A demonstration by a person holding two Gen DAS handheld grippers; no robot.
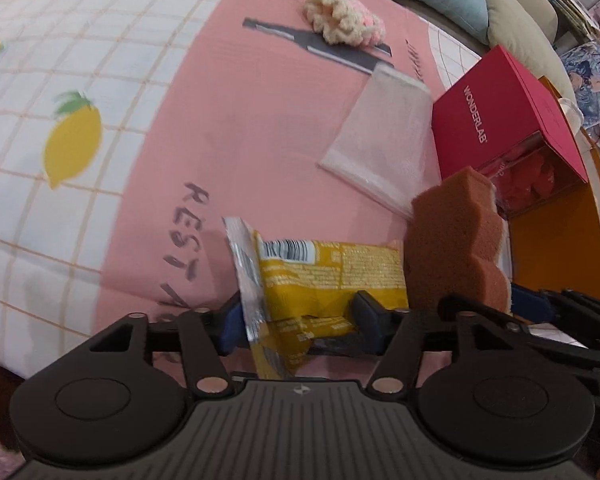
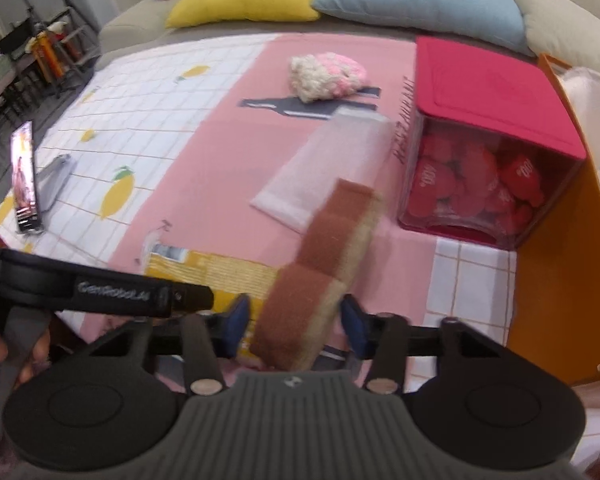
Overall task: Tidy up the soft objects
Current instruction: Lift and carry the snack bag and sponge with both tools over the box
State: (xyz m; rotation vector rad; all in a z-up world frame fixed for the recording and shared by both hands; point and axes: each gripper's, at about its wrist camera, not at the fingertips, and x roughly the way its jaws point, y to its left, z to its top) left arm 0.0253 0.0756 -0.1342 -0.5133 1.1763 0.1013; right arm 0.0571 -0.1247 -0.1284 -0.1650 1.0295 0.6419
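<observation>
Over the near edge of the pink-and-lemon cloth covering the tabletop (image 2: 228, 128), both grippers carry a soft item, so the step in hand looks like the carrying stage of sorting. The right gripper (image 2: 296, 322) has a brown scouring sponge (image 2: 324, 264) standing between its blue pads, jaws narrowed about it, though motion blur hides whether both pads truly press on it. The left gripper (image 1: 296, 316) has its jaws set about a crumpled yellow snack packet (image 1: 320, 276); one silver end juts up past the left pad, and the grip seems to fall on the packet's lower folded part, which the gripper body partly covers. The sponge also shows in the left wrist view, just beside the packet. Ahead lie a flat translucent pouch (image 2: 320, 168), a fluffy cream-and-pink knitted piece (image 2: 326, 76) farther back, and a red-lidded clear box (image 2: 488, 128) of red sachets against an orange tray wall (image 2: 560, 264). My judgement is that the next move calls for bringing each held item to a common spot, probably near the box or tray, and easing the jaws apart without crushing. Where the things belong is not shown; the tray's floor is cut off, and the print on the cloth is only partly legible.
</observation>
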